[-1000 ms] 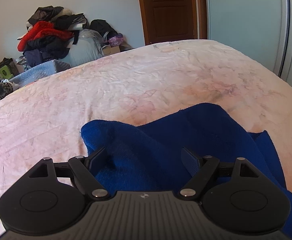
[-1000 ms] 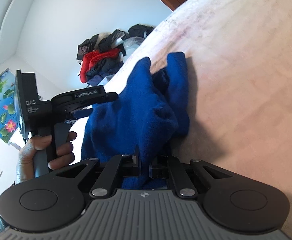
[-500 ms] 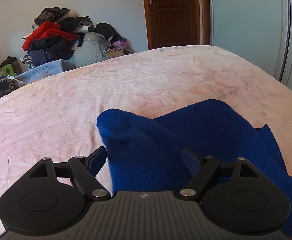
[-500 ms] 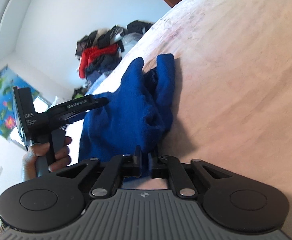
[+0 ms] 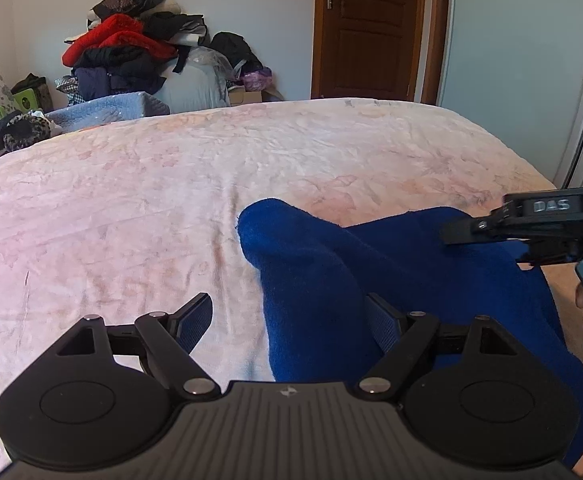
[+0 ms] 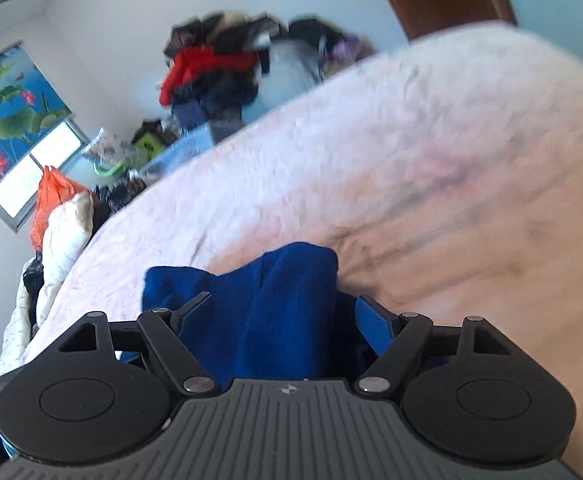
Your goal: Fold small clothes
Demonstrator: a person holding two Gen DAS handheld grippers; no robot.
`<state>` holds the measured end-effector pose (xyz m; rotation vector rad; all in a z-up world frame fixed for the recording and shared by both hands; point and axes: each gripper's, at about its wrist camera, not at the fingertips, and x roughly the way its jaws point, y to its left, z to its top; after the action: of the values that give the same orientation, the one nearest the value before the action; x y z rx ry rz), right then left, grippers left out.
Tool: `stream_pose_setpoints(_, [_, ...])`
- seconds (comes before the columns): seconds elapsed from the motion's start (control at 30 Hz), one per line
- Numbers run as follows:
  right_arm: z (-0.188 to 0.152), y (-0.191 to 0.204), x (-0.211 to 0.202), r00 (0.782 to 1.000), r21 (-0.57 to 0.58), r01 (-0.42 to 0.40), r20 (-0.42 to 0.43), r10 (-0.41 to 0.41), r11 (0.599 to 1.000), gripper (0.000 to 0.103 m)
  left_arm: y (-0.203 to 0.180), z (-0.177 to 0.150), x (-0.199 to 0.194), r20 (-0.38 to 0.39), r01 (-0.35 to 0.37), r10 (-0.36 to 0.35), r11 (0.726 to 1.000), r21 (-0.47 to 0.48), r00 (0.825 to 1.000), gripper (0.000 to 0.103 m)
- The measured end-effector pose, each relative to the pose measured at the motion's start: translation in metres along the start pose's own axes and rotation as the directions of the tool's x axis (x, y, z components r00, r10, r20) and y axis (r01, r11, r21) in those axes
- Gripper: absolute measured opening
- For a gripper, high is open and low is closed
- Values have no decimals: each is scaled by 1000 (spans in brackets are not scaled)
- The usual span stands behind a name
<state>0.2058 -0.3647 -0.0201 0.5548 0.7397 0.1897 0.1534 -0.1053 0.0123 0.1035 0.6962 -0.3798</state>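
A small dark blue fleece garment (image 5: 371, 264) lies rumpled on the pink bedspread (image 5: 151, 200). My left gripper (image 5: 287, 320) is open, low over the garment's left part, with a raised fold between its fingers. My right gripper (image 6: 283, 316) is open too, with the blue garment (image 6: 275, 304) bunched between its fingers; this view is blurred. The right gripper's body also shows in the left wrist view (image 5: 547, 220) at the right edge, over the garment, held by a hand.
A pile of clothes (image 5: 131, 52) stands on furniture past the bed's far edge, next to a brown door (image 5: 367, 28). A wardrobe's sliding door (image 5: 523, 60) is on the right. More bedding and an orange bag (image 6: 51, 200) lie off the bed's left side.
My right gripper has opened and let go of the blue garment, and has swung round to face across the bed. The garment has shifted right in the left wrist view. The left gripper stays open.
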Motion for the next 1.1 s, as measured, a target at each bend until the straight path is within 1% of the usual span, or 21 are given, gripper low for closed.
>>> stream_pose_setpoints(0.03, [2,-1,7,1000,2,11,-10,-11,1000,13,1,0,0,2,1,-1,1000,1,1000,83])
stream_pose_setpoints(0.1, [-1,-2,7,999,-26,43,19,-43,999,12,4,-1,3,3,-5,5,1000,-1,1000,86])
stream_pose_setpoints(0.17, [-6,-4,-3,989,-47,130,82,-126,990,11,7,-2,9,-6,-20,20,1000,-12,1000,86])
stream_pose_setpoints(0.2, [-8,-8,-8,985,-44,149,94,-145,988,11,10,-2,12,-15,-21,21,1000,-22,1000,86])
stream_pose_setpoints(0.23, [-9,-12,-9,988,-38,134,84,-131,990,13,12,-3,14,-26,-16,15,999,-36,1000,86])
stream_pose_setpoints(0.27, [-11,-16,-9,992,-32,113,58,-111,993,17,15,-3,15,-35,-9,7,999,-53,999,86])
stream_pose_setpoints(0.33, [-16,-14,-17,989,-24,129,71,-127,991,49,20,-5,15,-46,11,-15,996,-84,999,86])
stream_pose_setpoints(0.37, [-19,-13,-29,986,-17,131,104,-128,991,59,23,-6,15,-50,21,-26,995,-94,998,86])
stream_pose_setpoints(0.4, [-21,-13,-44,983,-5,118,145,-116,993,74,26,-7,13,-57,34,-40,994,-104,998,86])
stream_pose_setpoints(0.47, [-27,-18,-71,979,20,84,184,-87,996,76,33,-12,9,-78,70,-80,990,-122,994,86])
stream_pose_setpoints(0.53, [-39,-27,-91,983,47,73,167,-80,996,77,41,-21,1,-97,131,-147,979,-155,984,86])
stream_pose_setpoints(0.63, [-71,-41,-111,993,89,64,98,-72,994,78,49,-41,-11,-120,235,-264,948,-214,957,86])
stream_pose_setpoints(0.7, [-94,-51,-120,998,140,18,59,-27,990,78,54,-55,-15,-147,306,-355,911,-277,923,86])
stream_pose_setpoints(0.77, [-114,-56,-127,997,185,-72,48,65,980,78,54,-69,-20,-153,371,-435,870,-326,887,87])
stream_pose_setpoints(0.87, [-130,-51,-125,977,205,-209,4,213,956,79,45,-82,-32,-141,423,-485,846,-325,863,89])
stream_pose_setpoints(0.93, [-131,-38,-118,971,153,-232,-20,238,960,78,38,-87,-36,-132,457,-521,825,-332,843,89])
stream_pose_setpoints(0.97, [-130,-32,-113,969,136,-239,-37,246,961,78,34,-90,-37,-124,470,-530,820,-326,839,88])
stream_pose_setpoints(1.0, [-129,-27,-107,963,130,-256,-50,264,958,77,31,-92,-39,-119,478,-535,818,-318,836,86])
stream_pose_setpoints(1.03, [-128,-23,-101,960,133,-265,-51,274,955,73,28,-93,-40,-116,483,-538,817,-315,835,65])
stream_pose_setpoints(1.07, [-127,-18,-95,964,133,-252,-51,261,958,67,27,-93,-39,-121,481,-537,819,-313,835,53])
stream_pose_setpoints(1.1, [-127,-15,-89,970,129,-230,-56,238,965,47,27,-93,-37,-136,465,-523,828,-313,841,32])
